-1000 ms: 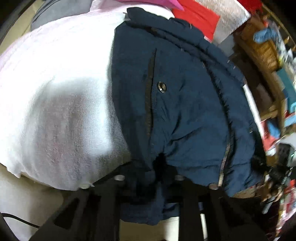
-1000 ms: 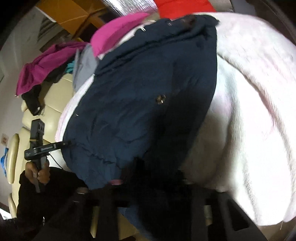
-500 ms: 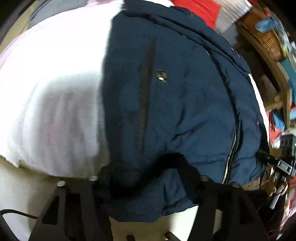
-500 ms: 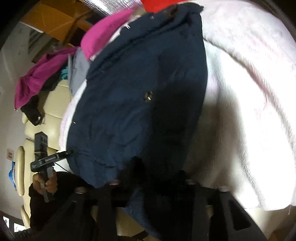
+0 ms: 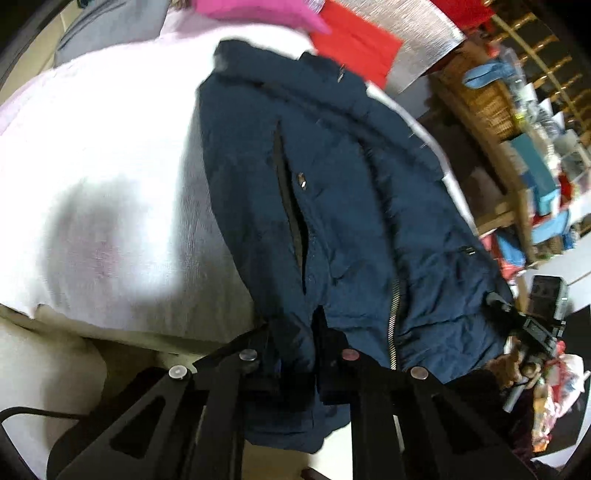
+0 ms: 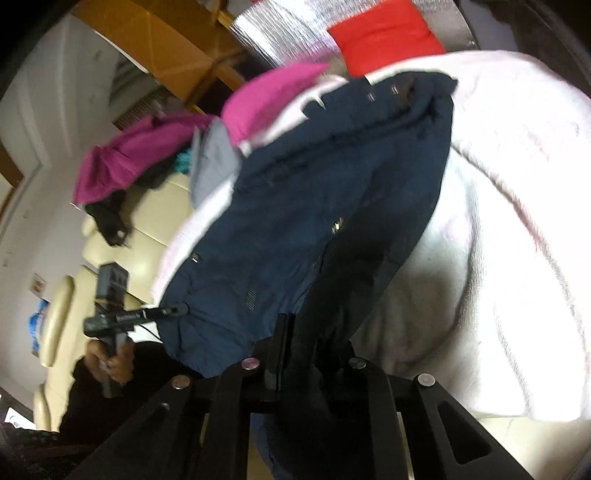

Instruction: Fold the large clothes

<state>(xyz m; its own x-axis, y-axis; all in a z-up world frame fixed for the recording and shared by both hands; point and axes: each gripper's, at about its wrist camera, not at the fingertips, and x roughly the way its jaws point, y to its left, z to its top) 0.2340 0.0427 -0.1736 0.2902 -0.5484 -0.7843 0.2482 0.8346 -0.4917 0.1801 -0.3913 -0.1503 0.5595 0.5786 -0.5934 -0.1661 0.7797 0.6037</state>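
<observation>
A navy padded jacket with a zipper and a snap button lies folded lengthwise on a white fleece blanket. My left gripper is shut on the jacket's near hem. In the right wrist view the same jacket lies on the blanket, and my right gripper is shut on the hem at its other side. Each gripper shows in the other's view: the right one at the jacket's right corner, the left one at its left corner.
A magenta garment, a red cloth and a grey cloth lie beyond the jacket. A cream sofa carries purple clothes. Cluttered wooden shelves stand at the right.
Both grippers have pulled back with the hem in them. The left gripper's fingers spread half a second ago and now are closed tight on the hem again.
</observation>
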